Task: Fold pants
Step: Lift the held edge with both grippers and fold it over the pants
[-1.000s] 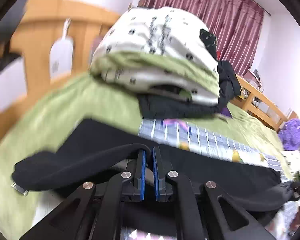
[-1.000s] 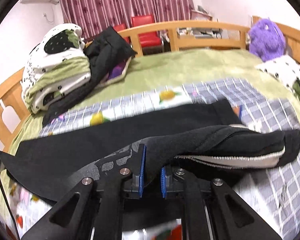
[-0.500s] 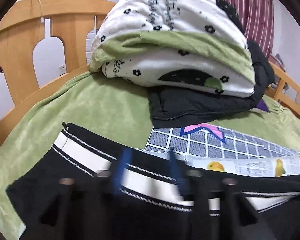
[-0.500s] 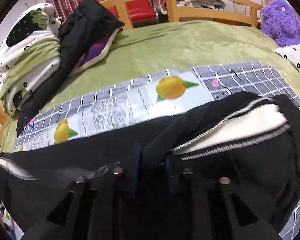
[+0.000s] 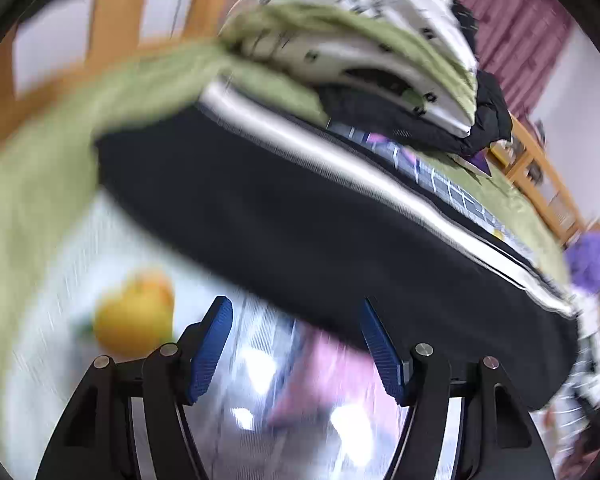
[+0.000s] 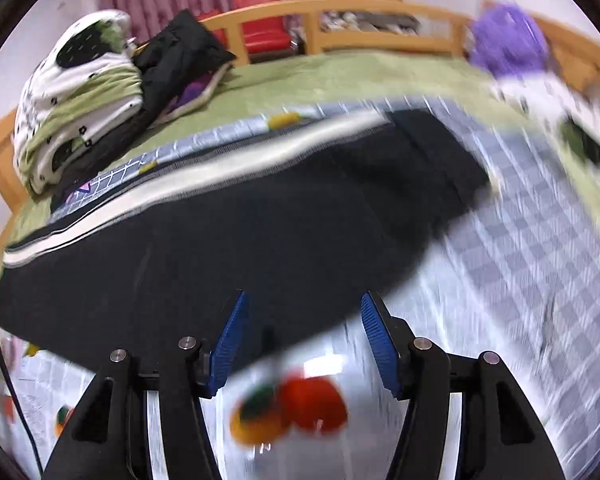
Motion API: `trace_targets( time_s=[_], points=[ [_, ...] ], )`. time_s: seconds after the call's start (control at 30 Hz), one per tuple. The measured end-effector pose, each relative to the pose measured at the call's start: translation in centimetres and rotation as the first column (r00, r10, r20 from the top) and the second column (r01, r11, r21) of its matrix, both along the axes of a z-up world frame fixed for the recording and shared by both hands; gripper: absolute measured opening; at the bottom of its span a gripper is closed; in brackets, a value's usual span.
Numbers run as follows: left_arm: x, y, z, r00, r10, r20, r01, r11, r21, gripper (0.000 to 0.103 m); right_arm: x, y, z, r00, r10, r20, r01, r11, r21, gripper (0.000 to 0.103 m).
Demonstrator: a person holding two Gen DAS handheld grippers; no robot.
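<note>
Left view, left gripper (image 5: 296, 344): my jaws have just been opening and stand apart with nothing between the pads; the cloth has dropped clear.
Left view, pants (image 5: 300, 216): lying just beyond my fingertips on the printed mat (image 5: 80, 272), black, one long band with the white stripe along the far edge.
Left view, beyond the pants: the folded quilt (image 5: 364, 28) sits on the green bed cover (image 5: 40, 160). Heavy blur here.
Right view, right gripper (image 6: 304, 336): the jaws have just been opening too, now apart. The near hem of the pants (image 6: 260, 232) shows between the pads, but they don't press on it.
Right view, pants' spot: flat on the mat (image 6: 540, 240), stripe on the far side, quilt (image 6: 80, 100) well beyond their left end.
Done, I'd say: the lengthwise fold, one leg laid over the other and let go.
Left, I'd say: the band is full length, so folding it end to end, then tidying the edges.
</note>
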State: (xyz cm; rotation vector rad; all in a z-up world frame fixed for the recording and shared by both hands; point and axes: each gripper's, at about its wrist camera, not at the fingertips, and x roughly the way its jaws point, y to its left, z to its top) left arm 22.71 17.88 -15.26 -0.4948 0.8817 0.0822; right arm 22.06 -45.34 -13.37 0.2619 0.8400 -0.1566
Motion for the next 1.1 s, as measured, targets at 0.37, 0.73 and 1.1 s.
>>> trace_targets(
  time_s=[0.37, 0.73, 1.1],
  points=[
    [3.7, 2.4, -2.6, 0.998, 0.058, 0.021, -0.057, 0.995, -0.083, 0.062, 2.4, -3.7, -4.8, 0.996, -0.090, -0.006, 0.088, 0.956, 0.279, 0.059],
    [5.6, 2.6, -0.1, 0.990, 0.133, 0.045, -0.131, 0.990, -0.051, 0.011, 7.3, -4.8, -4.1, 0.990, -0.142, -0.003, 0.138, 0.954, 0.265, 0.010],
    [-6.3, -0.2, 3.7, 0.998, -0.041, 0.047, 0.040, 0.999, 0.024, 0.012, -4.3, -7.0, 2.0, 0.992, -0.119, 0.032, 0.111, 0.978, 0.178, 0.006]
  ],
)
